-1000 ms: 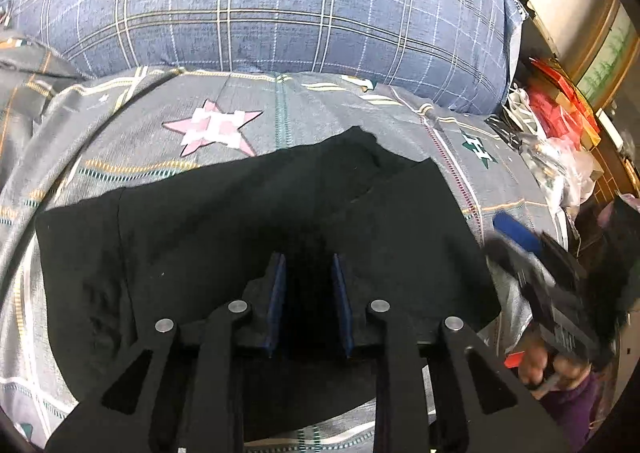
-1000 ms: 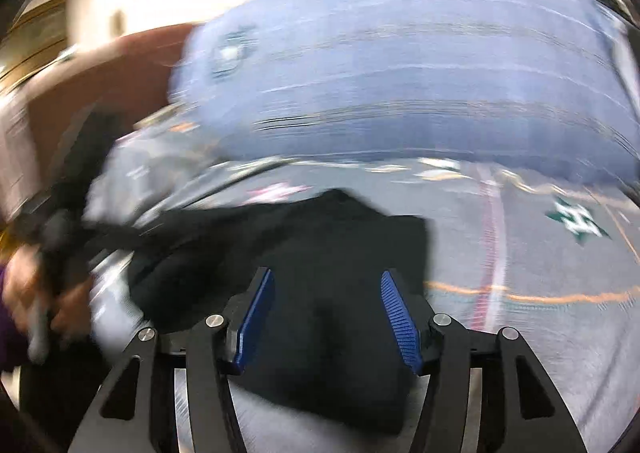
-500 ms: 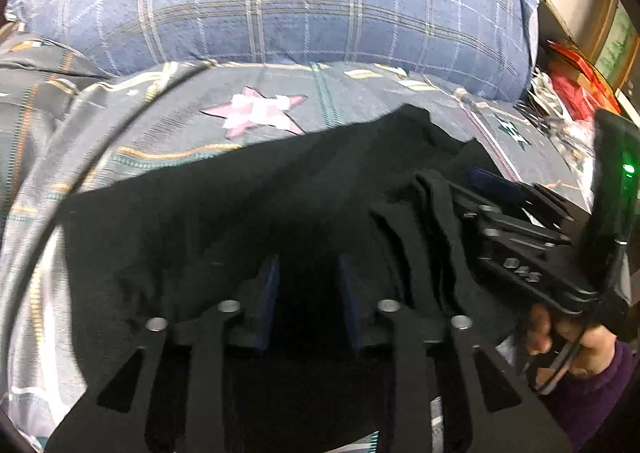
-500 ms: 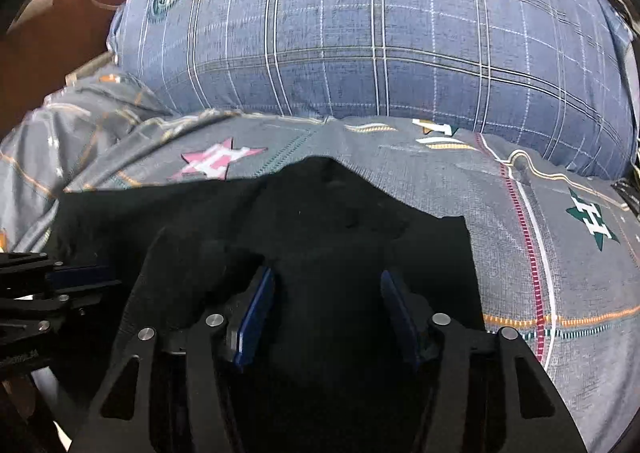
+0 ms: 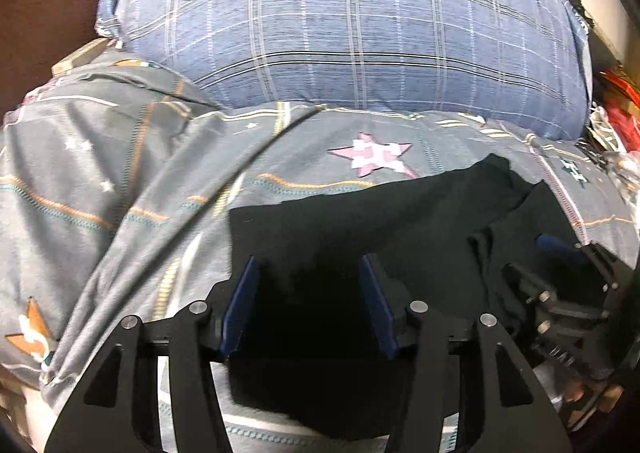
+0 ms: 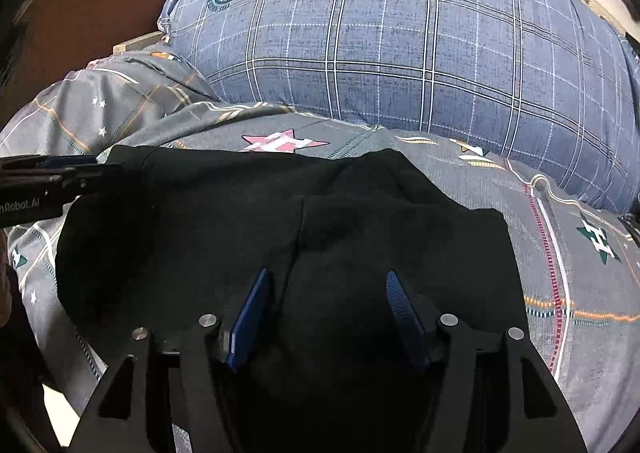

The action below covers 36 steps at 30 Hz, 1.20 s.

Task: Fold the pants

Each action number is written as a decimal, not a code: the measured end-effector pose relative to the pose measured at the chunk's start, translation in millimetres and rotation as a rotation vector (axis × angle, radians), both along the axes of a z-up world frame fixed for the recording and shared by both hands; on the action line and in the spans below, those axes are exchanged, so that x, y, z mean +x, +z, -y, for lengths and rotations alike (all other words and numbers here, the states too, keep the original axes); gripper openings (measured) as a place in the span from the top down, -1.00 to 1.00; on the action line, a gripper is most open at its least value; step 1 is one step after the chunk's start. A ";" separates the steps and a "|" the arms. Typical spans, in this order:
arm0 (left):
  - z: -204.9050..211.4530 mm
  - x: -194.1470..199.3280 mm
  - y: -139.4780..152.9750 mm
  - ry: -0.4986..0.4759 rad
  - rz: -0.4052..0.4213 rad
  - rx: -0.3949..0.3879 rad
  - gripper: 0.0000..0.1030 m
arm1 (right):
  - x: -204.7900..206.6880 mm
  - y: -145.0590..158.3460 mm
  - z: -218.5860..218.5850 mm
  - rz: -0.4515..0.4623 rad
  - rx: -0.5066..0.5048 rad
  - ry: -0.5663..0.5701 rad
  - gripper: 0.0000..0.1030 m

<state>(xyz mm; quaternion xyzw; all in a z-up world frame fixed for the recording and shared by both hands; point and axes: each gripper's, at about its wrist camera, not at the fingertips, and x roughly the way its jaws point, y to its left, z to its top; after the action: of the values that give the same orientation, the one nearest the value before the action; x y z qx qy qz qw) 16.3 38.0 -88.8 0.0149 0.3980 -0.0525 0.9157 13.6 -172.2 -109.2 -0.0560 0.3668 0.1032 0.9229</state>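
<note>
Nearest, left gripper [image 5: 308, 305], blue pads apart and opening, poised over black pants [image 5: 380, 237]; nothing clamped, contact with cloth unclear. Right gripper [image 6: 328, 313] likewise apart and opening above pants [image 6: 280, 221], nothing pinched between pads. Pants folded, flat on grey star-print bedsheet [image 6: 580, 273], left edge near left gripper [image 6: 48, 185] as seen from right wrist. Beyond, big blue plaid pillow [image 5: 360, 33] against sheet. Farthest, brown headboard [image 6: 88, 5] at upper left.
</note>
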 end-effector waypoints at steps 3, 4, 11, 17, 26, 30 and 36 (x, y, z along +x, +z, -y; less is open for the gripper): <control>-10.9 -5.7 -1.7 0.029 0.010 0.024 -0.04 | -0.3 6.5 1.4 0.018 0.047 -0.008 -0.21; -16.6 -7.5 -2.7 0.043 0.008 0.028 -0.06 | -3.6 10.5 -1.9 0.043 0.048 0.005 -0.21; -76.8 -29.3 -14.7 0.204 -0.024 -0.059 -0.23 | -10.2 17.3 -29.6 0.065 0.053 0.098 -0.21; -99.2 -33.4 -35.9 0.239 -0.109 -0.221 -0.23 | 11.1 33.6 -67.9 0.032 0.119 0.163 -0.21; -102.6 -39.4 -33.6 0.212 -0.113 -0.351 -0.23 | 65.2 38.3 -179.8 -0.071 0.003 0.382 -0.22; -102.6 -50.2 -22.3 0.189 -0.063 -0.383 -0.23 | 81.9 33.8 -203.0 -0.135 0.002 0.431 -0.27; -82.0 -38.3 -37.1 0.101 -0.160 -0.383 -0.23 | 108.4 6.8 -222.3 -0.248 -0.073 0.426 -0.29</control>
<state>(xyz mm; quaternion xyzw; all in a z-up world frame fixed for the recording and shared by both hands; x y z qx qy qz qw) -22.0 120.0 -125.9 -0.1837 0.4524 -0.0823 0.8688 122.0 50.0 -102.4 -0.1521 0.4609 0.2880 0.8255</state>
